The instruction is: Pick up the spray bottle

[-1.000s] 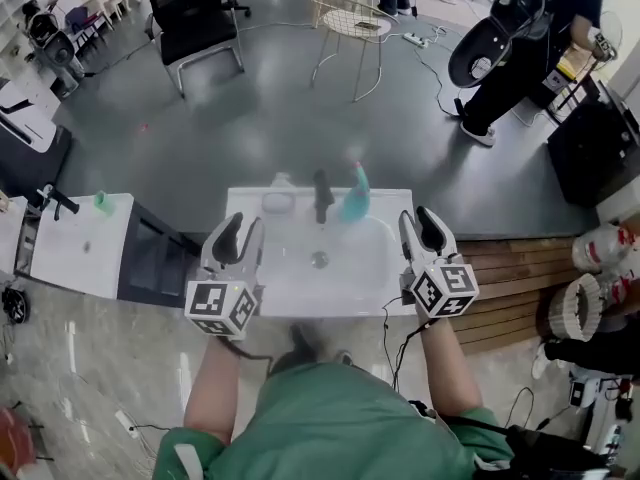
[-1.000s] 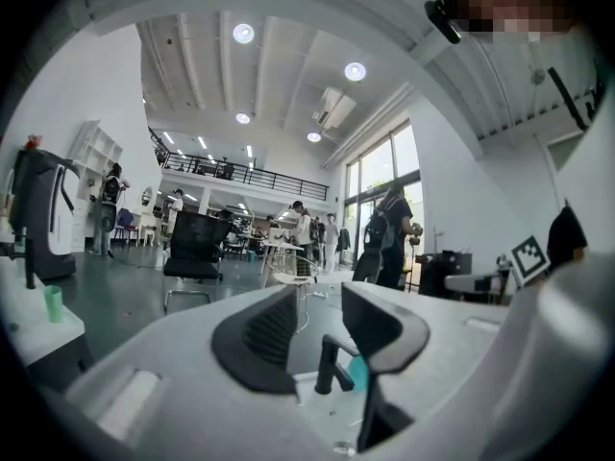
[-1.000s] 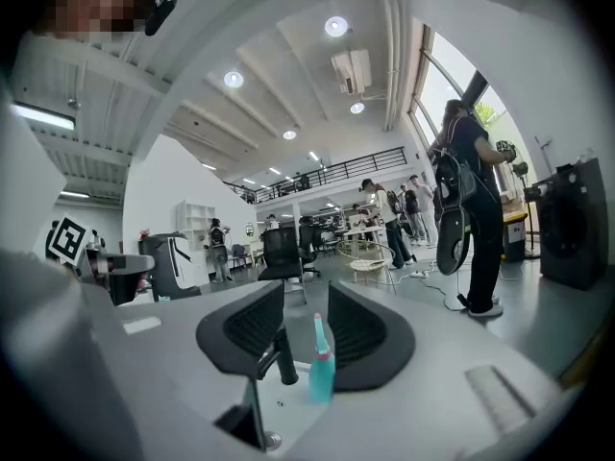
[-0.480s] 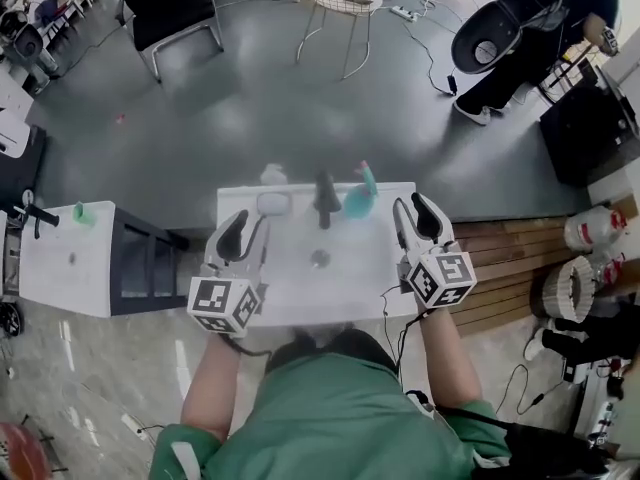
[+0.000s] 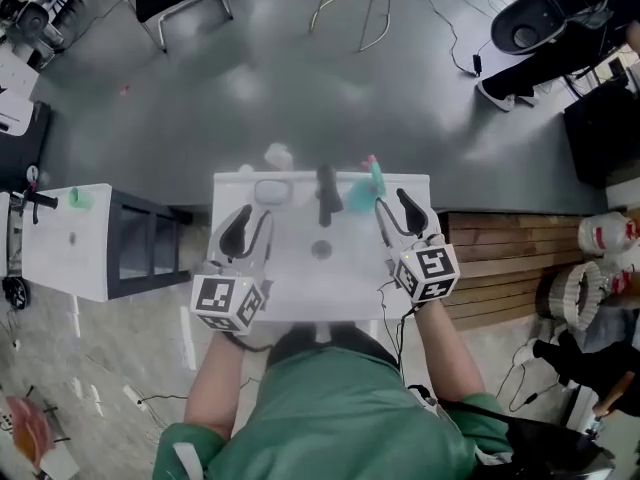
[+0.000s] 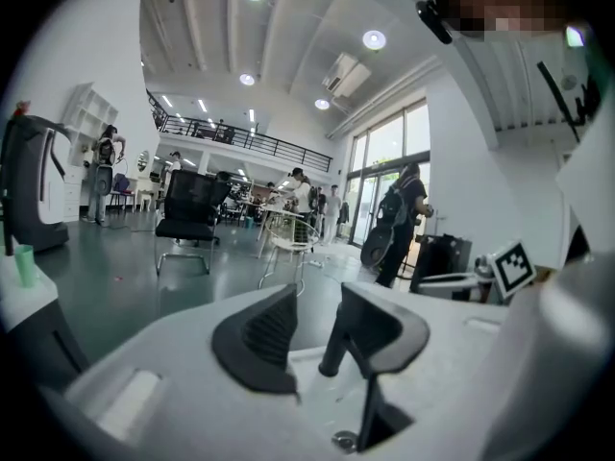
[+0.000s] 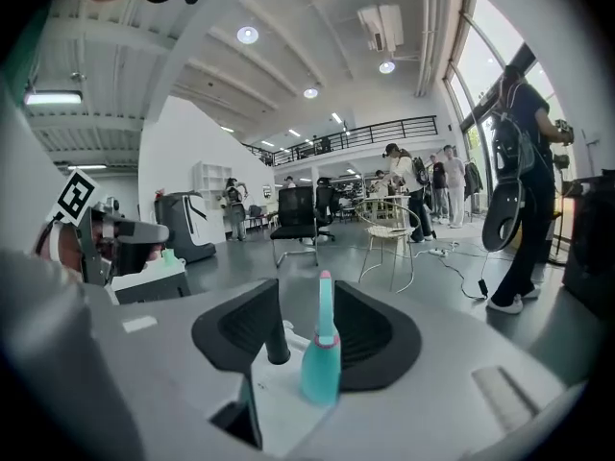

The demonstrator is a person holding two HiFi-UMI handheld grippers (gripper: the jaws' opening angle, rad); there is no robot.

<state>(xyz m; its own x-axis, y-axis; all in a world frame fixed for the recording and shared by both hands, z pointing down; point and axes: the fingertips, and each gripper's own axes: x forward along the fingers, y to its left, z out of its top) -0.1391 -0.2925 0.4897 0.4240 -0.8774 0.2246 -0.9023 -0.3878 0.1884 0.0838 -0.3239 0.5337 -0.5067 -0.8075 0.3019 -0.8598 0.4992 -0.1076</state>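
Note:
The teal spray bottle [image 5: 362, 194] with a pink-tipped nozzle stands upright at the back right of the white sink [image 5: 228, 196], beside the black faucet [image 5: 326, 192]. My right gripper [image 5: 392, 205] hovers over the sink's right side, just short of the bottle. Its jaws have just been opening and stand open. In the right gripper view the bottle [image 7: 320, 358] shows in the gap just ahead of the tips [image 7: 307, 292], with no pad on it. My left gripper [image 5: 248, 226] is open over the sink's left side, and its own view [image 6: 317, 301] looks at the faucet [image 6: 336, 339].
A pale soap dish [image 5: 272, 190] and a white bottle [image 5: 278, 156] sit on the sink's back ledge. The drain [image 5: 320, 250] lies mid-basin. A white side table [image 5: 60, 258] with a green cup [image 5: 78, 198] stands left, and wooden decking [image 5: 500, 258] right.
Both grippers have moved forward over the basin toward the back ledge. The right one has come close to the spray bottle and its jaws stand wider apart.

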